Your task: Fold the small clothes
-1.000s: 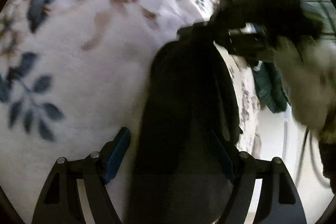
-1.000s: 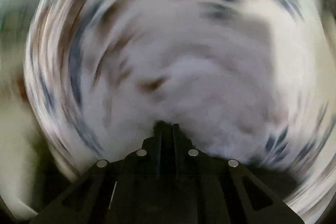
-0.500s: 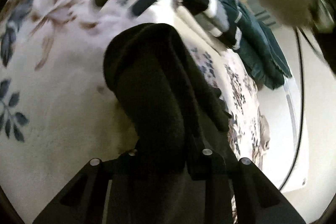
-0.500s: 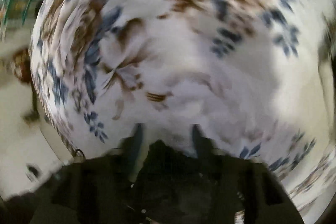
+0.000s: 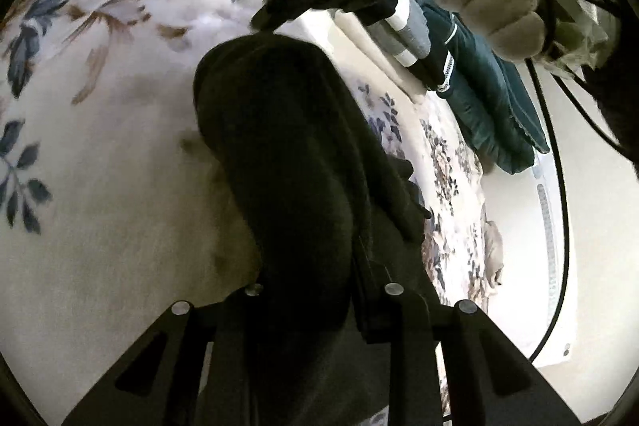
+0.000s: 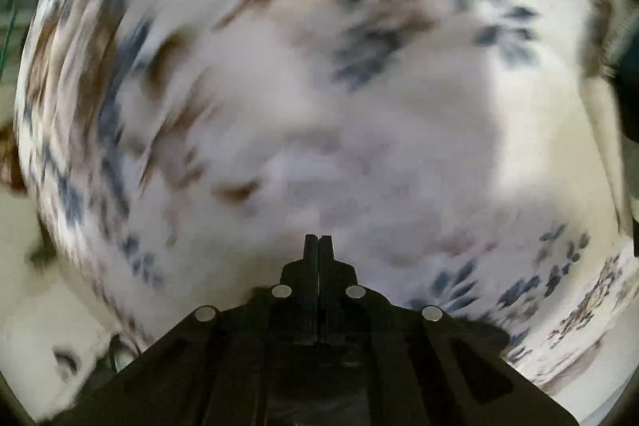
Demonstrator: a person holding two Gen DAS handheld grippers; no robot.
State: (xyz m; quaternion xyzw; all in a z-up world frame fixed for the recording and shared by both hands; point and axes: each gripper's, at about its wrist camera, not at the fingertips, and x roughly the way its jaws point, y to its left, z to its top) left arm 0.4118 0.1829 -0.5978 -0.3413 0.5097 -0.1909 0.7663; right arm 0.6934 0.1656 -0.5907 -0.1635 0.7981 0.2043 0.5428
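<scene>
Left wrist: one black garment (image 5: 287,154) clamped in left hand-held gripper (image 5: 319,286).

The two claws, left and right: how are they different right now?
The left claw is shut on a dark folded cloth; the right claw is shut on nothing. The left view is sharp; the right view is blurred. Both are above the white flowered blanket.

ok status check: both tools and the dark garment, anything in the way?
Left tool shut on dark garment, folded over on the floral bedspread. Right tool shut, empty, view motion-blurred. Teal clothes pile off to the side, not obstructing.
</scene>
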